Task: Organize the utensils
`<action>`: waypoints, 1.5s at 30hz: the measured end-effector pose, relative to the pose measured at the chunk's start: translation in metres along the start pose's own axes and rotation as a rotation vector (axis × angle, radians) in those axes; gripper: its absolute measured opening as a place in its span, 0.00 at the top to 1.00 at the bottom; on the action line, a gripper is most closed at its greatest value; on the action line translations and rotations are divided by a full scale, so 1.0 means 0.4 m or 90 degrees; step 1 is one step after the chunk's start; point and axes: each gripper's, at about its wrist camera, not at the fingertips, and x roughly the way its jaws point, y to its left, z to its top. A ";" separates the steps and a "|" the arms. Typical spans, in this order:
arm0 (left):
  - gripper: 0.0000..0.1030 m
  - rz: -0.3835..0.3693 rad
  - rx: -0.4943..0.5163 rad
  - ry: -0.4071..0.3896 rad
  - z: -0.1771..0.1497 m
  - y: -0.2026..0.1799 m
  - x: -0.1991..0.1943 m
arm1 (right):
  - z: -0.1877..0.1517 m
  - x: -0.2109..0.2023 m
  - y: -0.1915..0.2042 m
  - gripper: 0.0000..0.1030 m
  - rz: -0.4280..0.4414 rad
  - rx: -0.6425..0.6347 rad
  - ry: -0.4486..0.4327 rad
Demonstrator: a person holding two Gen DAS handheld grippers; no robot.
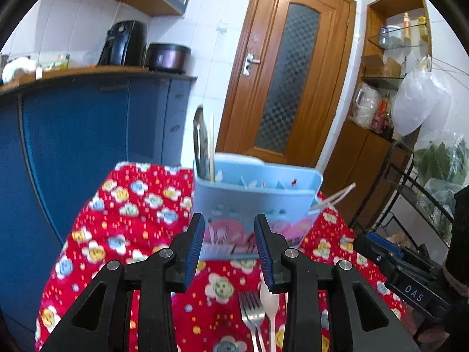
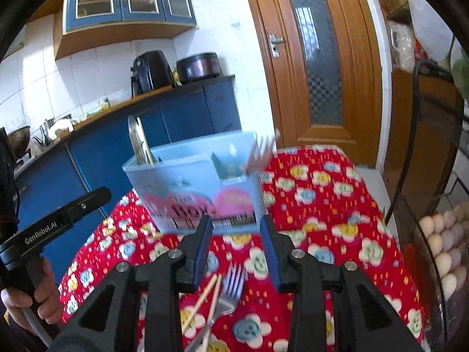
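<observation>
A light blue plastic utensil holder (image 1: 255, 193) stands on the red flowered cloth (image 1: 132, 223); it also shows in the right wrist view (image 2: 193, 187). A metal utensil and a chopstick (image 1: 211, 146) stand in its left part, and a fork (image 2: 262, 149) leans in its right part. My left gripper (image 1: 230, 249) is open and empty, just in front of the holder. A metal fork (image 1: 250, 314) and a white spoon (image 1: 269, 302) lie on the cloth below it. My right gripper (image 2: 236, 249) is open and empty, above a fork (image 2: 231, 287) and wooden chopsticks (image 2: 205, 302).
Blue kitchen cabinets (image 1: 88, 135) with an air fryer (image 1: 124, 42) and a cooker (image 1: 168, 57) stand to the left. A wooden door (image 1: 290, 67) is behind. A black wire rack (image 2: 433, 205) with eggs (image 2: 445, 252) stands at the right table edge.
</observation>
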 end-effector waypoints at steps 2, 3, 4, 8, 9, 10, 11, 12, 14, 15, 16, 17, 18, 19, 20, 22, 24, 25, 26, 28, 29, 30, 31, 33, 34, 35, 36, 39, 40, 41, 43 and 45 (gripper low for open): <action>0.65 0.001 -0.005 0.016 -0.017 0.004 0.010 | -0.018 0.009 -0.008 0.64 -0.001 0.004 0.016; 0.65 0.002 -0.006 0.026 -0.027 0.005 0.015 | -0.029 0.016 -0.011 0.64 -0.002 0.005 0.026; 0.65 0.003 -0.007 0.034 -0.035 0.006 0.020 | -0.034 0.020 -0.013 0.64 -0.003 0.005 0.033; 0.65 0.010 0.001 0.064 -0.064 0.011 0.040 | -0.061 0.038 -0.021 0.64 -0.008 0.006 0.060; 0.65 0.010 0.004 0.074 -0.073 0.011 0.045 | -0.069 0.044 -0.024 0.64 -0.009 0.008 0.067; 0.65 0.009 0.005 0.081 -0.080 0.012 0.049 | -0.074 0.049 -0.026 0.64 -0.010 0.010 0.073; 0.65 0.009 0.007 0.090 -0.088 0.013 0.054 | -0.081 0.055 -0.029 0.64 -0.011 0.011 0.079; 0.65 0.010 0.009 0.100 -0.096 0.015 0.061 | -0.090 0.062 -0.032 0.64 -0.013 0.014 0.087; 0.65 0.010 0.010 0.115 -0.107 0.016 0.071 | -0.101 0.074 -0.036 0.64 -0.015 0.018 0.100; 0.65 0.011 0.010 0.122 -0.112 0.015 0.074 | -0.107 0.080 -0.038 0.64 -0.016 0.020 0.107; 0.65 0.011 0.010 0.133 -0.119 0.016 0.082 | -0.110 0.084 -0.040 0.64 -0.016 0.020 0.112; 0.65 0.010 0.010 0.142 -0.125 0.018 0.088 | -0.114 0.090 -0.042 0.64 -0.015 0.022 0.118; 0.65 0.010 0.009 0.151 -0.132 0.019 0.095 | -0.117 0.095 -0.044 0.64 -0.014 0.024 0.122; 0.65 0.009 0.008 0.157 -0.136 0.021 0.100 | -0.120 0.099 -0.046 0.64 -0.012 0.026 0.126; 0.65 0.008 0.007 0.166 -0.142 0.022 0.105 | -0.122 0.104 -0.048 0.64 -0.009 0.030 0.130; 0.65 0.005 0.004 0.178 -0.151 0.025 0.112 | -0.126 0.113 -0.050 0.64 -0.001 0.038 0.138; 0.65 -0.004 -0.003 0.195 -0.163 0.029 0.122 | -0.130 0.125 -0.052 0.64 0.008 0.048 0.149; 0.65 -0.007 -0.006 0.200 -0.167 0.032 0.126 | -0.131 0.130 -0.052 0.64 0.012 0.051 0.153; 0.65 -0.012 -0.009 0.206 -0.172 0.033 0.130 | -0.133 0.136 -0.052 0.64 0.017 0.056 0.158; 0.65 -0.018 -0.007 0.216 -0.181 0.032 0.134 | -0.135 0.145 -0.052 0.64 0.025 0.064 0.167; 0.65 -0.018 -0.004 0.221 -0.185 0.030 0.137 | -0.135 0.149 -0.052 0.64 0.029 0.069 0.170; 0.65 -0.019 -0.001 0.224 -0.189 0.028 0.138 | -0.135 0.153 -0.052 0.64 0.033 0.074 0.172; 0.65 -0.022 0.000 0.227 -0.191 0.027 0.139 | -0.134 0.157 -0.051 0.64 0.036 0.077 0.175; 0.65 -0.030 -0.002 0.234 -0.198 0.026 0.142 | -0.134 0.164 -0.049 0.72 0.041 0.082 0.178; 0.65 -0.035 -0.004 0.239 -0.201 0.025 0.145 | -0.133 0.169 -0.050 0.75 0.041 0.084 0.181; 0.65 -0.038 -0.006 0.242 -0.203 0.024 0.147 | -0.134 0.172 -0.051 0.82 0.042 0.087 0.184; 0.65 -0.041 -0.008 0.244 -0.205 0.024 0.150 | -0.134 0.173 -0.052 0.88 0.045 0.091 0.184; 0.65 -0.046 -0.010 0.243 -0.203 0.026 0.151 | -0.133 0.167 -0.056 0.91 0.051 0.099 0.177; 0.65 -0.048 -0.011 0.244 -0.203 0.026 0.152 | -0.131 0.165 -0.057 0.93 0.051 0.100 0.173; 0.65 -0.053 -0.014 0.246 -0.204 0.026 0.154 | -0.129 0.160 -0.058 0.94 0.050 0.101 0.168; 0.65 -0.071 -0.024 0.252 -0.206 0.023 0.158 | -0.124 0.151 -0.060 0.95 0.045 0.104 0.161; 0.65 -0.085 -0.031 0.256 -0.210 0.022 0.162 | -0.120 0.140 -0.066 0.96 0.040 0.105 0.153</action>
